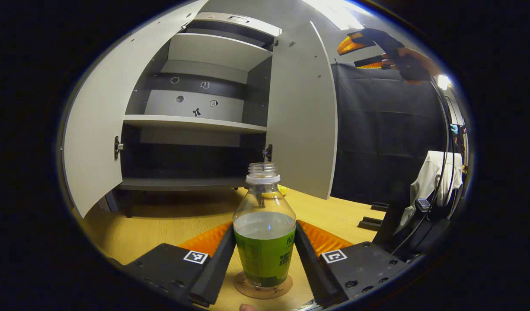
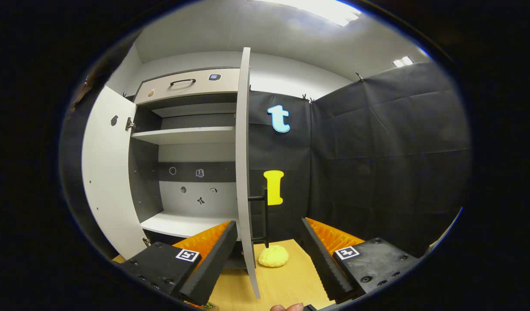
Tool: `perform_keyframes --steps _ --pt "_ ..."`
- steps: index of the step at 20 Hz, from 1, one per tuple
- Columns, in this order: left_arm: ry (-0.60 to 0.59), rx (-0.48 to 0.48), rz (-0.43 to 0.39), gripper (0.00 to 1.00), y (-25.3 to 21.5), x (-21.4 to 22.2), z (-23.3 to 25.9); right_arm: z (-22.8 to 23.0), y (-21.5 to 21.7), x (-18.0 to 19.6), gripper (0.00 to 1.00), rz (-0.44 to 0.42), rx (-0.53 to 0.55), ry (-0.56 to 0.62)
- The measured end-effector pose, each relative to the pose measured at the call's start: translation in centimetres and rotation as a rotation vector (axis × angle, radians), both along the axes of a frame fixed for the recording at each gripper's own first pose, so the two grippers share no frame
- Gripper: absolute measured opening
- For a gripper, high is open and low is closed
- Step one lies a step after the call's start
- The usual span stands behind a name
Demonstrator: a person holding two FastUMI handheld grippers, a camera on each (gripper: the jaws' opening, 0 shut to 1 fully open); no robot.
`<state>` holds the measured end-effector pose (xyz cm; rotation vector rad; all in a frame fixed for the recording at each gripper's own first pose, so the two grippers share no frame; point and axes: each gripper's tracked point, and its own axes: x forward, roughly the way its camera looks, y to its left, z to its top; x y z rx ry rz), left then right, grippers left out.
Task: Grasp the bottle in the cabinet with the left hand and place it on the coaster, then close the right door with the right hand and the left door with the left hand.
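Left gripper (image 1: 265, 255): its jaws sit on either side of the bottle (image 1: 265, 235), close against the label sides; whether both fingers press on it cannot be told from the left gripper view.
Bottle: one, upright, no cap on its neck, clear above and green-labelled below, partly filled with liquid. It stands on the coaster (image 1: 263, 288), in front of the cabinet (image 1: 204, 108) and outside it.
Coaster: one, round, brownish, lying flat on the tabletop (image 1: 161, 220) between the left fingers.
Right gripper (image 2: 269, 255): jaws spread wide, nothing between the fingers but the edge of the right door (image 2: 244, 172), which runs up between them without touching either finger. In the left gripper view this gripper (image 1: 364, 52) hangs high at the upper right, held by a hand (image 1: 410, 60), well apart from the bottle.
Right hand pose: raised, level with the upper part of the door, fingers wrapped round the handle body.
Doors: two, both swung open. The left door (image 1: 96, 125) stands wide at the left; the right door is seen edge-on from the right gripper view.
Cabinet contents: its shelves are bare; small stickers dot the back panel. A drawer (image 2: 187, 86) with a dark handle sits at the top.
Yellow object (image 2: 273, 255): one, lumpy and rounded, on the tabletop just beyond the right door.
Other: a pale garment (image 1: 433, 177) hangs at the far right of the left gripper view.
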<state>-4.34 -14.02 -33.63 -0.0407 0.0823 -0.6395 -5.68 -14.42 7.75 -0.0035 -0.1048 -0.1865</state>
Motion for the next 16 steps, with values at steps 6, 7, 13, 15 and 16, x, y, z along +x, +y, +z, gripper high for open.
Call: perform_keyframes --steps 6,7,13,15,16 --pt "0.031 0.016 -0.001 0.82 0.1 -0.1 -1.1 -0.5 0.5 -0.1 0.97 0.002 -0.003 0.023" --pt "0.041 0.022 0.003 0.90 0.1 -0.1 -1.3 -0.6 0.5 0.0 0.98 0.003 -0.001 0.023" --pt "0.092 0.061 0.022 0.96 1.4 -1.8 -2.2 -1.7 -0.3 0.1 0.98 -0.005 0.026 0.054" --pt "0.110 0.063 0.030 0.96 2.2 -3.3 -2.0 -2.0 -1.1 0.1 0.98 -0.014 0.037 0.059" --pt "0.117 0.061 0.034 0.96 2.5 -4.1 -1.7 -2.1 -1.4 0.2 0.98 -0.017 0.040 0.059"
